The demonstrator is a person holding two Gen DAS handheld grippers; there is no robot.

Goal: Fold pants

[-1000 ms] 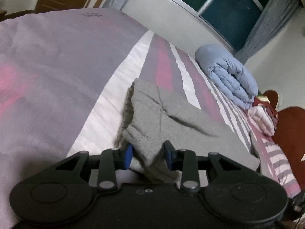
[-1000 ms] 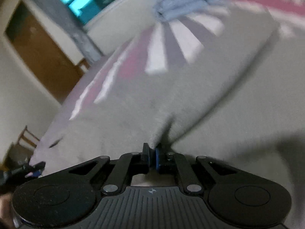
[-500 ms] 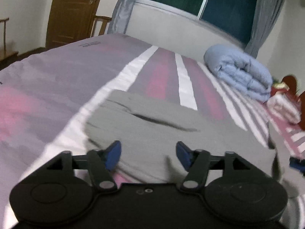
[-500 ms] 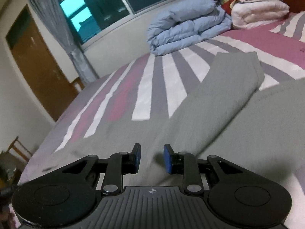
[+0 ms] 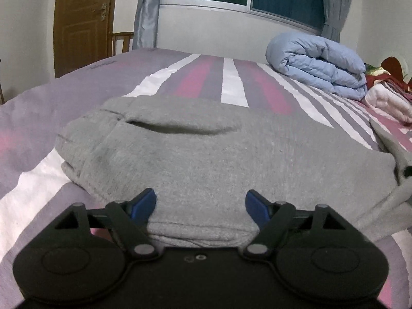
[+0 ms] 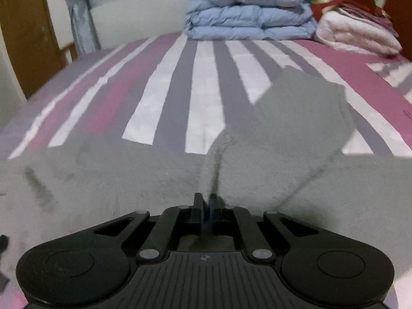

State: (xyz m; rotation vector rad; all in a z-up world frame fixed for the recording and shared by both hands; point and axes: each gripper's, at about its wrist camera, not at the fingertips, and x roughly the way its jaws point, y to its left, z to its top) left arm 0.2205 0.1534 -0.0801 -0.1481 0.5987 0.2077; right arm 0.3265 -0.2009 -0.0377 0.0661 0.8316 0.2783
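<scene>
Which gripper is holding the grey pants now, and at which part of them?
The right gripper is shut on a pinched ridge of the grey pants near their front edge. The left gripper has just been opening and holds nothing.

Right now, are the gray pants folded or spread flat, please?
Partly folded: the gray pants lie doubled in layers on the striped bed, one leg angled outward.

Striped bed (image 5: 231, 87) bears grey pants (image 5: 219, 154), blue duvet (image 5: 316, 64).

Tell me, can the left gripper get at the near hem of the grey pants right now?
Probably yes. The left gripper is open, its jaws having just been opening, and the grey pants lie right between its fingers with nothing in the way.
</scene>
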